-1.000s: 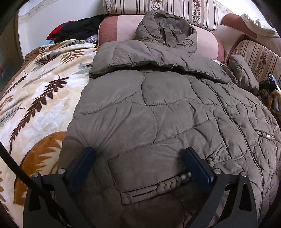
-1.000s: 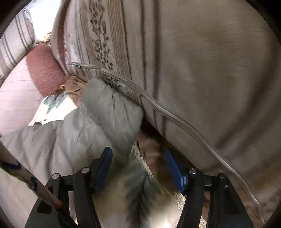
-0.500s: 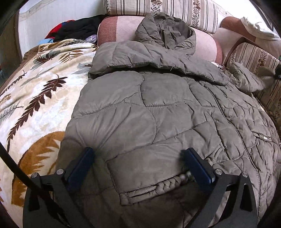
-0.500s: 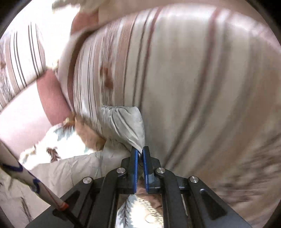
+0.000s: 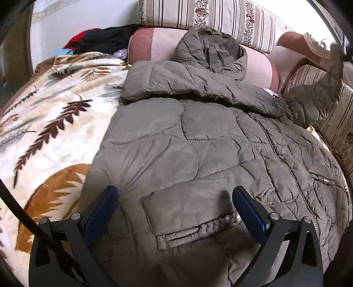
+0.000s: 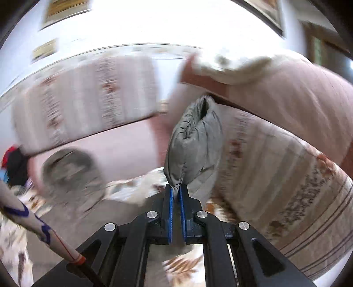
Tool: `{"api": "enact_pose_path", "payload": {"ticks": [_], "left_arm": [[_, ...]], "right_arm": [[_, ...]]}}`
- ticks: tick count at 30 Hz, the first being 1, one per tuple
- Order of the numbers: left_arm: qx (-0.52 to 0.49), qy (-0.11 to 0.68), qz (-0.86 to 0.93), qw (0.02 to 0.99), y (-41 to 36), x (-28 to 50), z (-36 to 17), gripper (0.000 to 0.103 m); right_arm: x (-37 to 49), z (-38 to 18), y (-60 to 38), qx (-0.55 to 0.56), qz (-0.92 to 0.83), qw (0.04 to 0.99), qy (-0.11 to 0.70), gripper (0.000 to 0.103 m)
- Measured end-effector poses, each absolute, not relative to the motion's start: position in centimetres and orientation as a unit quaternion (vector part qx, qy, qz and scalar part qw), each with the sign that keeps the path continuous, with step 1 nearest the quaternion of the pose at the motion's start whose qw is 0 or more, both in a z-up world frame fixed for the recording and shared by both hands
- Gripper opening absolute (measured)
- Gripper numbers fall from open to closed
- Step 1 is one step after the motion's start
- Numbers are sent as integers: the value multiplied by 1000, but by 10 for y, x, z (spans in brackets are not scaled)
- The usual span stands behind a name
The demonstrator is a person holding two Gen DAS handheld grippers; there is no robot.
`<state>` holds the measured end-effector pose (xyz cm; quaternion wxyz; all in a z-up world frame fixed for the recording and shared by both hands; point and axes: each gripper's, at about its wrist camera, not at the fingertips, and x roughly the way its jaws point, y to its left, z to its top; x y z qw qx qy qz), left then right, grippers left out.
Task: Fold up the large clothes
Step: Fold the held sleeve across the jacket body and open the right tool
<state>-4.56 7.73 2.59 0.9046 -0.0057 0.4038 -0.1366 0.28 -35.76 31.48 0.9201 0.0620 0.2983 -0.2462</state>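
An olive quilted hooded jacket (image 5: 209,141) lies spread on a leaf-patterned blanket (image 5: 44,123), its hood (image 5: 211,50) resting against the pink bolster. My left gripper (image 5: 174,198) hovers open over the jacket's lower pocket flap, its blue pads apart and not pressing the cloth. In the right wrist view, my right gripper (image 6: 175,191) is shut on the cuff end of the jacket's sleeve (image 6: 194,143), which stands lifted above the jaws. The left wrist view shows that raised sleeve (image 5: 317,97) at the far right, blurred near its top.
Striped floral sofa cushions (image 5: 205,17) and a pink bolster (image 5: 158,44) line the back. A striped cushion (image 5: 335,123) flanks the right side. A pile of dark and red clothes (image 5: 99,42) sits at the back left by the wall.
The right gripper closed on the sleeve's cuff and has risen with it, pulling the sleeve up off the sofa corner. The left gripper stayed open in place over the jacket.
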Motion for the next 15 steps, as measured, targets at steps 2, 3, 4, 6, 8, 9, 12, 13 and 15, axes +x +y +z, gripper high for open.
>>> {"api": "enact_pose_path", "payload": {"ticks": [2,3,4,6,8,9,12,13,15], "left_arm": [[-1,397,-132,908,77,-50,30,103],[0,391,-130,911,77,-53,33,103],[0,388,-130,913,78,-55,35,103],[1,375,-130,918,81,-62,42,103],[0,364,-129,922,84,-65,49,103],[-3,360,-128,924,86,-65,53,103],[-9,352,-114,929,94,-63,60,103],[-14,349,-104,931,100,-62,63,103],[-32,350,-93,932,112,-58,66,103]], "right_arm": [[19,308,-313,32,-208,927,312,6],[15,307,-301,24,-198,928,315,6],[22,301,-283,11,-183,929,321,6],[37,285,-250,-5,-153,930,334,6],[52,269,-217,-19,-123,930,346,6],[55,262,-204,-24,-111,929,351,6],[73,232,-159,-38,-70,925,371,6],[79,223,-147,-40,-59,924,377,6],[87,207,-128,-44,-40,920,387,5]]}}
